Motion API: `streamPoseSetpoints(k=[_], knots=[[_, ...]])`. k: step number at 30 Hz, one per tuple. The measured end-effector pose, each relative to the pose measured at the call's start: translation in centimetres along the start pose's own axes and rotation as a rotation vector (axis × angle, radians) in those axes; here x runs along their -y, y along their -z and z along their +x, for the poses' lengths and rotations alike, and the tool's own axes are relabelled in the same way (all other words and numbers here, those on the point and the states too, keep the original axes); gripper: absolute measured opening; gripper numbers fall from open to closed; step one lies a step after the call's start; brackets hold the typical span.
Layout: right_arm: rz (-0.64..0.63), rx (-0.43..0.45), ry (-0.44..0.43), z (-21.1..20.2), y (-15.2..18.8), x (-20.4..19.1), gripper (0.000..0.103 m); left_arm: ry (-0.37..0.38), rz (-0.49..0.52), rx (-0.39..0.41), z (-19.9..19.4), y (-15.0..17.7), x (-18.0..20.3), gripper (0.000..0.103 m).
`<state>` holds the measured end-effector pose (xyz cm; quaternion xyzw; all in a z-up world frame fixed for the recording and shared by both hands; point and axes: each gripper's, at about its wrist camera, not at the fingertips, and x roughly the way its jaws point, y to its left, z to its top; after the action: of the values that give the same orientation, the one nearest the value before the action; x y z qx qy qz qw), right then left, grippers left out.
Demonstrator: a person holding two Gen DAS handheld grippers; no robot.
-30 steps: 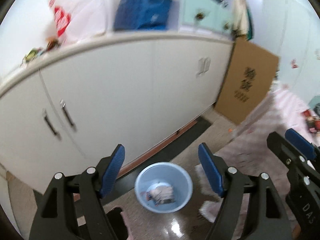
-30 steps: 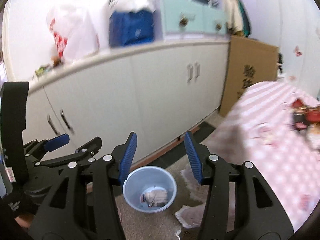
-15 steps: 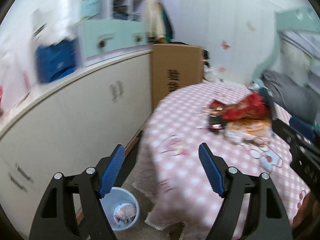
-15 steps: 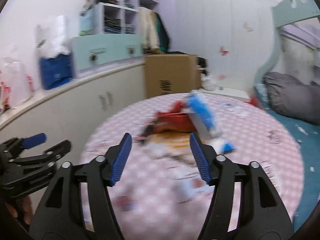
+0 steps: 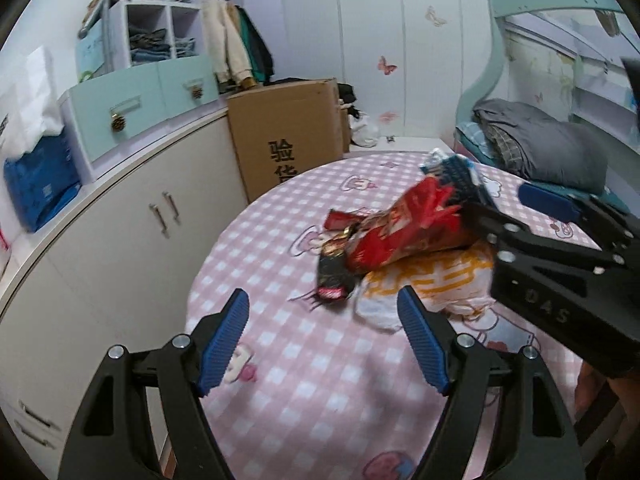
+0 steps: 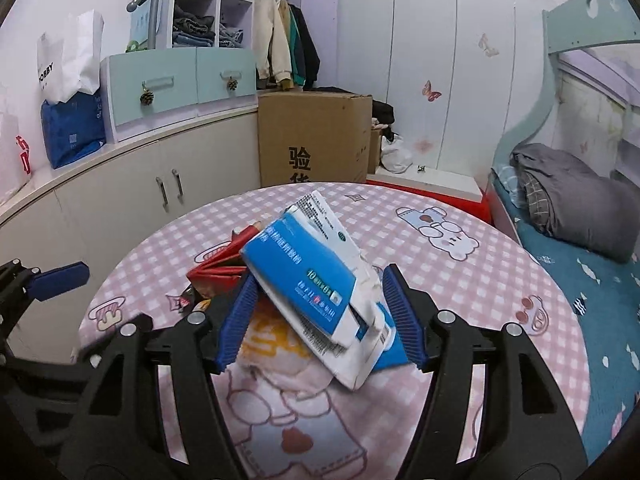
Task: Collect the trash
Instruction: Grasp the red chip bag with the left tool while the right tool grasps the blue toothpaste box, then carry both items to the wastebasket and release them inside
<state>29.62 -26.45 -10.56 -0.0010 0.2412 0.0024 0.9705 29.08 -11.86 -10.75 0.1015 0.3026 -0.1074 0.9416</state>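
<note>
A pile of trash lies on the round table with the pink checked cloth (image 5: pixel 320 360): a red snack bag (image 5: pixel 396 232), a dark wrapper (image 5: pixel 334 276), a white and yellow wrapper (image 5: pixel 424 284) and a blue and white medicine box (image 6: pixel 316 284). My right gripper (image 6: pixel 318 320) is open, its fingers on either side of the box, not clamped on it. It also shows at the right of the left wrist view (image 5: pixel 552 240). My left gripper (image 5: pixel 322 340) is open and empty, just short of the dark wrapper.
White cabinets (image 5: pixel 120 240) run along the left wall, with a brown cardboard box (image 5: pixel 288 136) at their end. A bed with grey bedding (image 6: pixel 576 204) stands to the right. The table edge (image 5: pixel 200 280) drops off on the left.
Both grippers swung from the blue bin on the floor up to the table. The right gripper has closed in around the blue and white box in the trash pile.
</note>
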Motion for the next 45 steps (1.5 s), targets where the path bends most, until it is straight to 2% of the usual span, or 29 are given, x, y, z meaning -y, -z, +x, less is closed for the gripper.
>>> streamPoseSetpoints(k=[3,10,13,16,18,21,23,27,29,32,35,38,45], knots=[[0.022,-0.006,-0.023,0.3,-0.4,0.8,0.063,0.037,0.036,0.011,0.8,-0.7,1.3,0.075],[0.061,-0.021,-0.047,0.9,-0.6,3.3,0.048,0.123,0.077,0.042,3.0,-3.1,3.2,0.075],[0.088,-0.036,-0.058,1.3,-0.7,4.3,0.041,0.156,0.109,0.042,3.7,-3.8,4.3,0.069],[0.113,-0.055,-0.078,1.8,-0.7,5.3,0.038,0.191,0.161,0.037,4.6,-4.3,6.0,0.060],[0.122,-0.070,-0.097,2.2,-0.6,5.8,0.037,0.210,0.178,0.011,5.5,-4.7,6.9,0.036],[0.147,-0.107,-0.140,3.3,-0.5,6.4,0.035,0.224,0.200,-0.012,6.6,-4.9,7.8,0.024],[0.159,-0.116,-0.138,3.7,-0.4,6.9,0.035,0.192,0.216,0.009,6.7,-5.1,8.0,0.016],[0.216,-0.108,-0.150,3.7,-0.4,8.6,0.045,0.189,0.134,0.040,6.4,-5.9,6.5,0.011],[0.246,-0.108,-0.143,3.8,-0.4,9.4,0.045,0.179,0.091,0.053,6.5,-6.4,5.6,0.010],[0.298,-0.114,-0.081,4.2,-0.5,11.0,0.046,0.149,0.020,0.079,6.5,-7.1,4.3,0.005],[0.380,-0.116,-0.025,4.5,-0.3,13.1,0.051,0.131,-0.037,0.094,6.5,-7.6,3.3,0.005],[0.402,-0.100,0.053,4.5,-0.4,14.5,0.059,0.125,-0.061,0.110,6.4,-8.0,2.9,0.005],[0.457,-0.239,0.062,8.2,0.6,16.8,0.060,0.164,-0.139,0.151,5.4,-8.4,1.8,0.005]])
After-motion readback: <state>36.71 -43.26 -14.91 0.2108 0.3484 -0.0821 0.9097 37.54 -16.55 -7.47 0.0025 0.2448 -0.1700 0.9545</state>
